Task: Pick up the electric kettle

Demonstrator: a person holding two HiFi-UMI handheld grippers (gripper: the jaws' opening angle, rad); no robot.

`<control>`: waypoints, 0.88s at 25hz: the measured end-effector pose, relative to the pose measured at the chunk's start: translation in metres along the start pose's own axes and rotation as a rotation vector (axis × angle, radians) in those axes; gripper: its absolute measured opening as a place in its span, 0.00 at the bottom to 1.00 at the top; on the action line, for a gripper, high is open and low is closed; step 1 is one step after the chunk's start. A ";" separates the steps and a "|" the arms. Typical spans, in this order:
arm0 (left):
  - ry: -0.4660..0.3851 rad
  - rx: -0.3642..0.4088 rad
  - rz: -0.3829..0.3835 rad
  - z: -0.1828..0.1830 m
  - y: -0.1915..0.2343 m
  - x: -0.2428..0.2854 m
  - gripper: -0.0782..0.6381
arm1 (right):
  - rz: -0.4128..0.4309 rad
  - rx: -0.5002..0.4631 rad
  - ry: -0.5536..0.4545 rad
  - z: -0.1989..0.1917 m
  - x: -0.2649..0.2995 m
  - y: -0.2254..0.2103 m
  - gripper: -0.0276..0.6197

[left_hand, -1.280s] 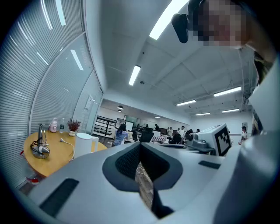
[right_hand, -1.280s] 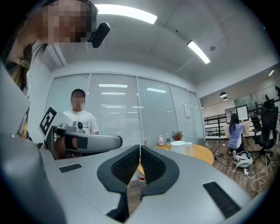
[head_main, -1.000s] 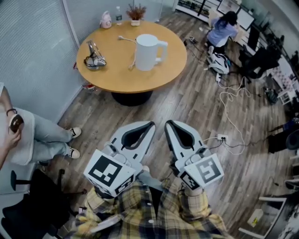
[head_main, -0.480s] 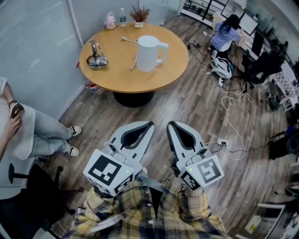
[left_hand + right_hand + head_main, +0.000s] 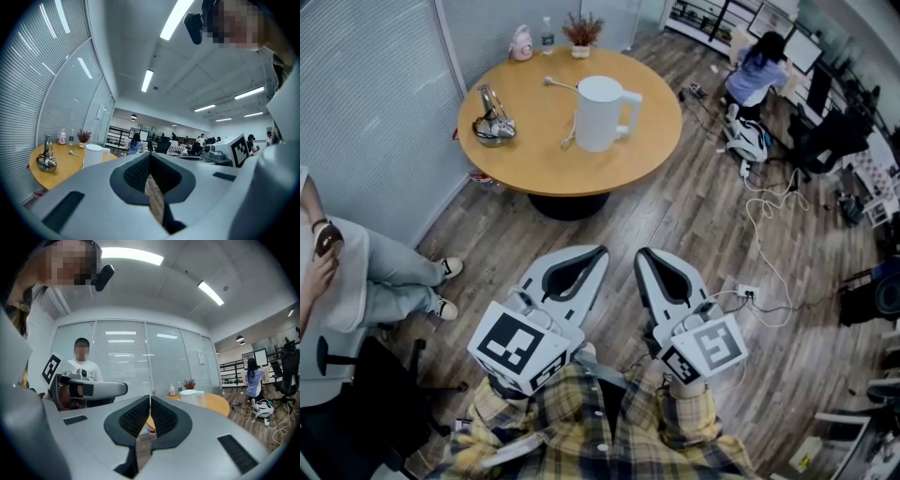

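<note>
The white electric kettle point(image 5: 600, 114) stands upright on a round wooden table point(image 5: 534, 155), its handle turned to the right. It shows small in the left gripper view point(image 5: 93, 155) and in the right gripper view point(image 5: 191, 397). My left gripper point(image 5: 602, 251) and right gripper point(image 5: 641, 251) are held side by side over the floor, well short of the table, both pointing toward it. Each has its jaws shut with nothing between them, as the left gripper view point(image 5: 150, 154) and right gripper view point(image 5: 150, 397) show.
A metal bowl with utensils point(image 5: 492, 124), a white cord point(image 5: 559, 84), a pink object point(image 5: 521, 42), a bottle point(image 5: 547, 32) and a potted plant point(image 5: 581, 31) share the table. A seated person point(image 5: 366, 277) is at left. Cables point(image 5: 764, 202) and a power strip point(image 5: 742, 276) lie at right.
The table and kettle have slid slightly down in the head view, so they are a little nearer. Both grippers keep the same pose and stay shut.
</note>
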State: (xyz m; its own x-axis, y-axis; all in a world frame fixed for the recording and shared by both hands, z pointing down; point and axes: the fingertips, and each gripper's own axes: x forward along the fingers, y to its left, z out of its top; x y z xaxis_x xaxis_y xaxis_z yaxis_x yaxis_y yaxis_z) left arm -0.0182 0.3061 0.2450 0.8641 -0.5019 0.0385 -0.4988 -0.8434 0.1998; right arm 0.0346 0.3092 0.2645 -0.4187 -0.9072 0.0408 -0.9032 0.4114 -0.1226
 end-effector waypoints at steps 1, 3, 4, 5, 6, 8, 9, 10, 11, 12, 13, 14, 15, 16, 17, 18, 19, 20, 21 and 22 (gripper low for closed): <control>-0.001 -0.001 -0.003 0.001 0.006 0.004 0.11 | -0.002 0.001 0.001 0.000 0.006 -0.003 0.10; -0.005 -0.003 -0.009 0.005 0.019 0.011 0.11 | -0.008 -0.003 0.001 0.001 0.020 -0.009 0.10; -0.006 -0.004 -0.011 0.007 0.027 0.015 0.11 | -0.011 -0.006 0.001 0.003 0.027 -0.012 0.10; -0.006 -0.006 -0.014 0.009 0.034 0.020 0.11 | -0.015 -0.009 0.002 0.004 0.035 -0.015 0.10; -0.005 -0.006 -0.016 0.012 0.042 0.024 0.11 | -0.018 -0.009 0.004 0.006 0.043 -0.019 0.10; -0.005 -0.007 -0.023 0.017 0.058 0.034 0.11 | -0.028 -0.009 0.004 0.009 0.060 -0.027 0.10; -0.004 -0.007 -0.027 0.020 0.067 0.039 0.11 | -0.033 -0.009 0.004 0.011 0.070 -0.032 0.10; -0.004 -0.006 -0.031 0.022 0.076 0.044 0.11 | -0.039 -0.011 0.003 0.012 0.079 -0.036 0.10; -0.002 -0.006 -0.036 0.025 0.086 0.049 0.11 | -0.044 -0.012 0.002 0.014 0.089 -0.040 0.10; -0.001 -0.006 -0.041 0.027 0.094 0.054 0.11 | -0.049 -0.014 0.000 0.016 0.098 -0.044 0.10; 0.001 -0.006 -0.046 0.029 0.103 0.059 0.11 | -0.054 -0.015 -0.001 0.017 0.107 -0.048 0.10; 0.003 -0.006 -0.052 0.031 0.111 0.063 0.11 | -0.060 -0.015 -0.001 0.018 0.115 -0.052 0.10; 0.003 -0.003 -0.057 0.033 0.119 0.067 0.11 | -0.066 -0.015 -0.002 0.018 0.124 -0.056 0.10; 0.004 0.000 -0.062 0.034 0.127 0.071 0.11 | -0.073 -0.014 -0.003 0.019 0.132 -0.059 0.10; 0.006 0.003 -0.066 0.036 0.134 0.075 0.11 | -0.080 -0.012 -0.004 0.019 0.140 -0.063 0.10; 0.010 0.004 -0.070 0.036 0.142 0.079 0.11 | -0.087 -0.011 -0.006 0.019 0.148 -0.067 0.10; 0.014 0.004 -0.074 0.036 0.150 0.082 0.11 | -0.093 -0.010 -0.008 0.019 0.156 -0.070 0.10; 0.020 0.003 -0.079 0.035 0.158 0.085 0.11 | -0.100 -0.009 -0.009 0.019 0.164 -0.074 0.10; 0.025 0.003 -0.085 0.034 0.165 0.088 0.11 | -0.108 -0.007 -0.009 0.019 0.170 -0.077 0.10; 0.029 0.002 -0.091 0.034 0.171 0.090 0.11 | -0.118 -0.005 -0.009 0.019 0.175 -0.079 0.10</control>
State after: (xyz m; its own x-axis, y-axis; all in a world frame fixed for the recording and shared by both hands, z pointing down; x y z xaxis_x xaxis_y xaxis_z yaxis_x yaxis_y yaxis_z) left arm -0.0276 0.1106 0.2497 0.9074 -0.4174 0.0484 -0.4181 -0.8856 0.2021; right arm 0.0347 0.1165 0.2625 -0.3088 -0.9500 0.0461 -0.9466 0.3023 -0.1122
